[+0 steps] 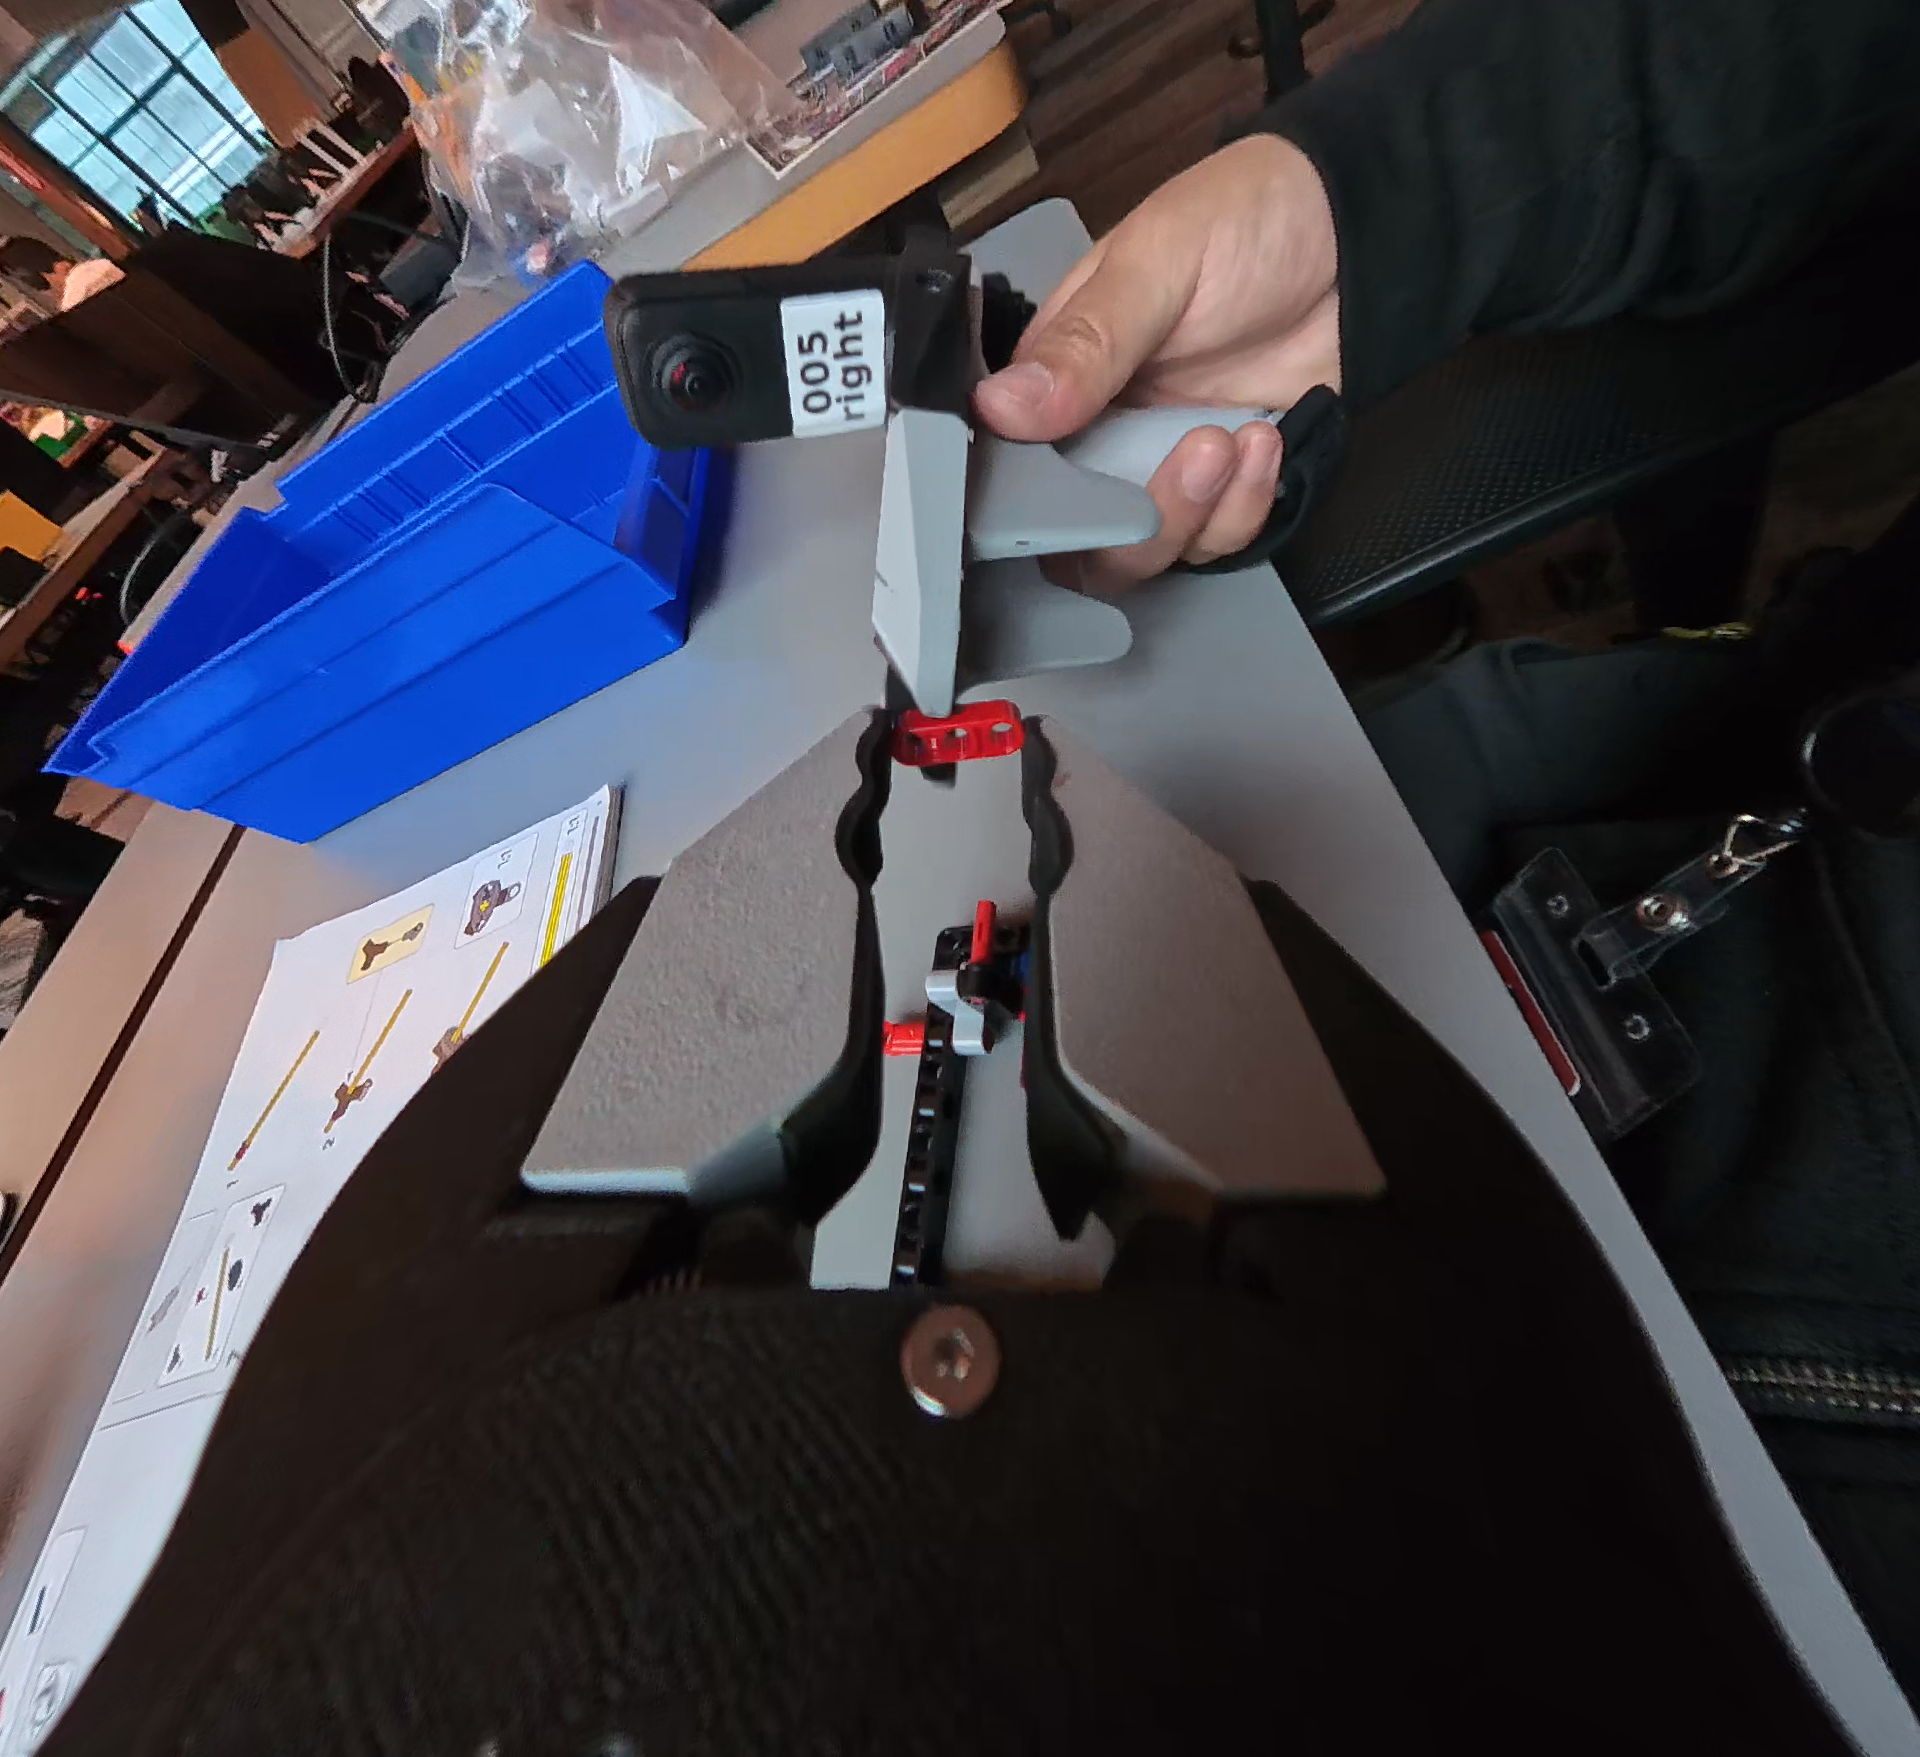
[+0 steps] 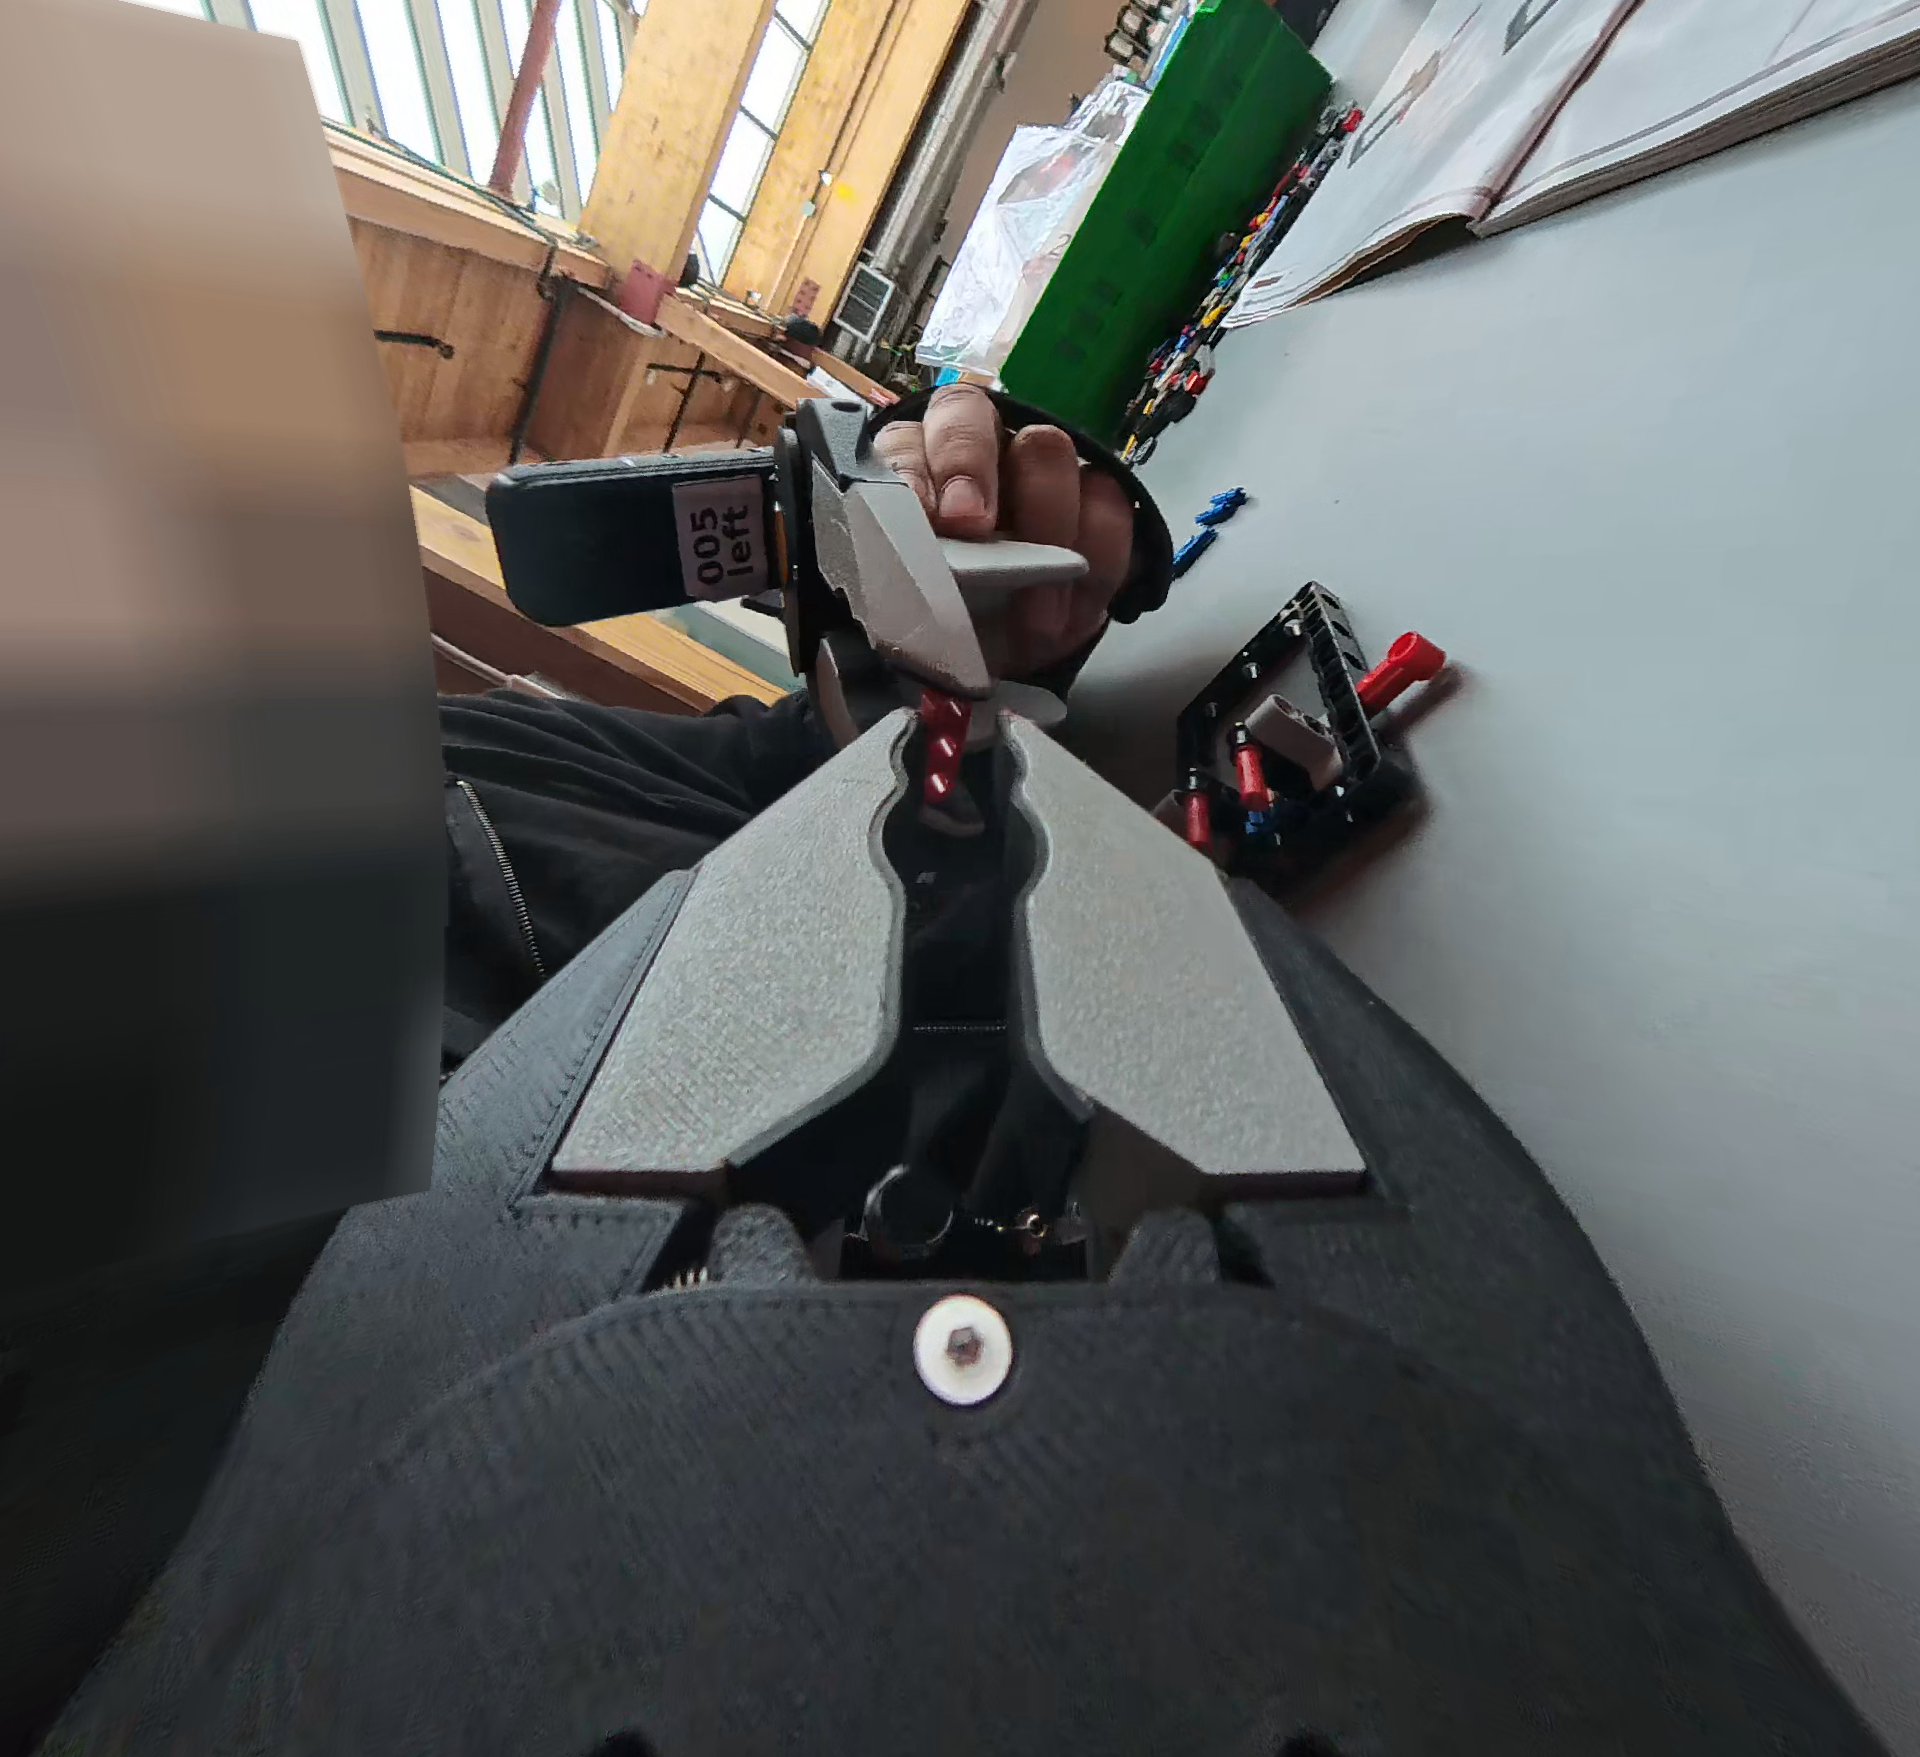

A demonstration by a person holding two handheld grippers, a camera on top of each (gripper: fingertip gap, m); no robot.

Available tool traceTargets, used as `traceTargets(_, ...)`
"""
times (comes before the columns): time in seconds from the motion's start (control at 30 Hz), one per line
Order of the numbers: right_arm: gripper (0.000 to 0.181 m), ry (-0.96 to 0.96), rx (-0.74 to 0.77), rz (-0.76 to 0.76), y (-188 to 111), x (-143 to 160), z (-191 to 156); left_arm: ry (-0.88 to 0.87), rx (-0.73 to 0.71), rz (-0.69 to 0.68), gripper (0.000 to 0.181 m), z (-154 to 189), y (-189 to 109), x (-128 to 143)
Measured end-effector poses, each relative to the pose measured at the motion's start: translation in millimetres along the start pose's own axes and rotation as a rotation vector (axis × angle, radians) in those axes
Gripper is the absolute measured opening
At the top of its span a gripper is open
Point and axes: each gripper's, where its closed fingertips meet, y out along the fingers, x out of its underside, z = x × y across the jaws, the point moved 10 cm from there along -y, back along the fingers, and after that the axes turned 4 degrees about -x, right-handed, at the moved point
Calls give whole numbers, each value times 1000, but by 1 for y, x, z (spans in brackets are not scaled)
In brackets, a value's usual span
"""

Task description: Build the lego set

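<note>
Half hidden behind the gray fingers (image 1: 1195,1001): black lego frame (image 1: 925,1146). Too tiny to tell: loose pieces (image 2: 1216,325) beside green bin (image 2: 1164,221).

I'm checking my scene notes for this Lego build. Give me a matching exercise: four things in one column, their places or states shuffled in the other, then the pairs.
Things:
1. red beam
2. blue bin
3. instruction booklet
4. black frame

Places or states:
A. lies flat on the table, red pins stuck in it
B. held off the table between the fingers of the left gripper
C. lies open on the table, near the left edge of the left wrist view
D. stands on the table beyond the booklet

Pairs: 1-B, 2-D, 3-C, 4-A
</note>
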Motion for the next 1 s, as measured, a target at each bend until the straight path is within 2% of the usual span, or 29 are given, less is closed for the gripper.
traceTargets(0.1,12,22,-75,8,3,1,0,-12,4,49,22,-1,-2,-2)
traceTargets(0.17,6,28,-119,14,4,1,-1,-19,8,68,22,-1,-3,-2)
traceTargets(0.3,5,46,-100,22,4,0,1,-37,3,49,22,-2,-3,1)
traceTargets(0.4,5,59,-55,37,1,0,3,-86,28,-14,26,-4,-2,3)
traceTargets(0.47,4,66,7,57,-6,0,5,-142,91,-71,42,-2,-2,5)
traceTargets(0.63,4,92,181,32,-16,4,8,-191,167,-336,49,-2,5,23)
traceTargets(0.7,4,107,226,26,-16,5,10,-215,193,-398,51,-3,12,29)
traceTargets(0.8,4,157,259,29,-15,6,14,-218,217,-427,45,-5,18,31)
traceTargets(1.0,4,229,281,9,-15,4,22,-261,199,-431,49,-7,15,28)
